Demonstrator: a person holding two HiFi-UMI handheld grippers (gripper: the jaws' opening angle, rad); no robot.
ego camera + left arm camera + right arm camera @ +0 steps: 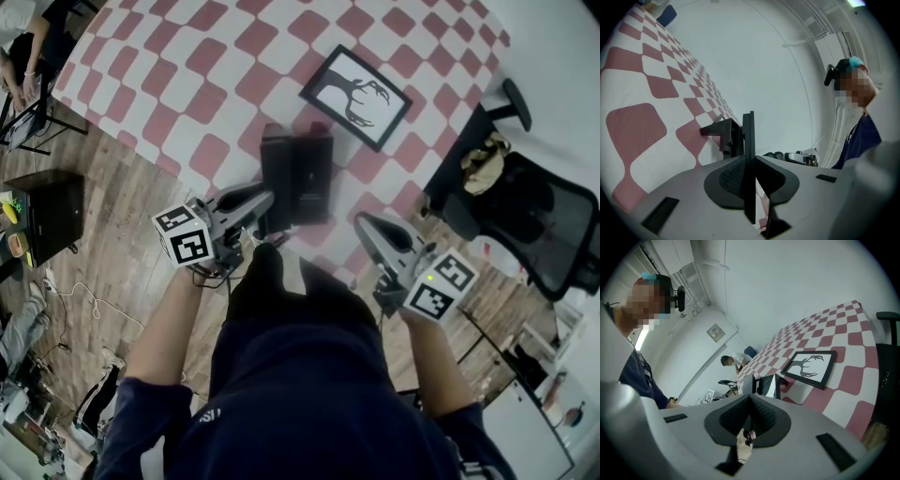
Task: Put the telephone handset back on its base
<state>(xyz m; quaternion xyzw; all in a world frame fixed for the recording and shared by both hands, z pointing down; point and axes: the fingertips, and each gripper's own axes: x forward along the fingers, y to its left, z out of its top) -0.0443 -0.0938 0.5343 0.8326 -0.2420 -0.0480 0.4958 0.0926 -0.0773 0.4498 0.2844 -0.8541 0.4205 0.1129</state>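
A black telephone (pixel 298 176) lies on the red-and-white checked tablecloth (pixel 187 84) near the table's front edge. It shows as two dark parts side by side, a narrower one on the left (pixel 276 173) and a wider one on the right (pixel 313 173); I cannot tell which is the handset. My left gripper (pixel 267 200) is shut just in front of the telephone's left corner. In the left gripper view the telephone (pixel 725 136) stands right beyond the left gripper (pixel 749 159). My right gripper (pixel 366 220) is shut and empty, off the table edge to the right of the telephone (pixel 763 385).
A black-framed antler picture (pixel 356 97) lies behind and right of the telephone. An office chair (pixel 539 220) with a bundle (pixel 483 161) on it stands at the table's right end. A dark box (pixel 52 214) sits on the wooden floor at the left. People (pixel 23 52) sit at the far left.
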